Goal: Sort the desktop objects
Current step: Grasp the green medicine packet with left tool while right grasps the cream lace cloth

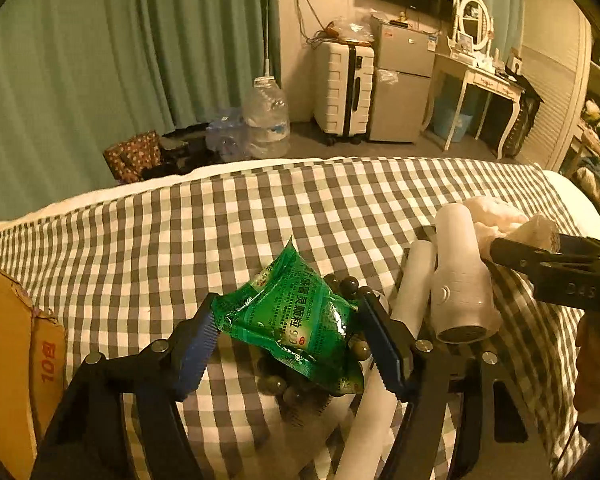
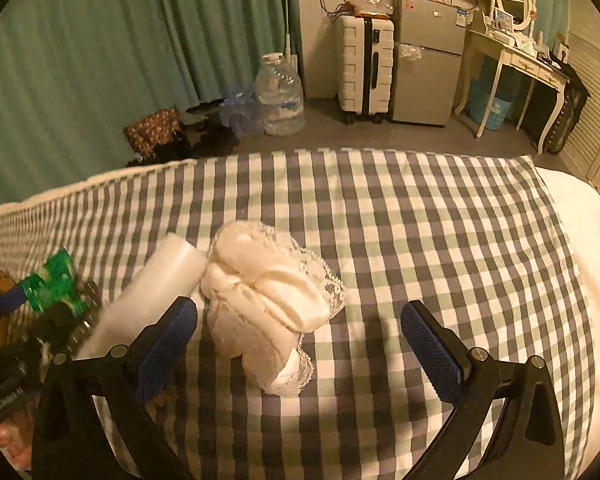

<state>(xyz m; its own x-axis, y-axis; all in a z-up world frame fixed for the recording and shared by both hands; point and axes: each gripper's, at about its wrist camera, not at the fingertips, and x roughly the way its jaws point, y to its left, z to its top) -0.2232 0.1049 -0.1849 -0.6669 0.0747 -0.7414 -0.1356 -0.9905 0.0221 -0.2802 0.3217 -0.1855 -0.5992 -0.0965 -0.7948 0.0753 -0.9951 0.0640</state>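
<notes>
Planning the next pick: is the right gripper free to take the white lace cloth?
Probably yes. The right gripper is open and empty, the white lace cloth lies just ahead between its fingers, nothing covering it.

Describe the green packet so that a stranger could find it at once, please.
On the checkered bed cover, look left of the white hair dryer. The green packet sits between the left gripper fingers, above dark beads; nothing else is glossy green.

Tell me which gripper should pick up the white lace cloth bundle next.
Right. The right gripper is open and empty, with the white lace cloth bundle lying just ahead between its fingers. The left gripper is occupied by the green sachet.
</notes>
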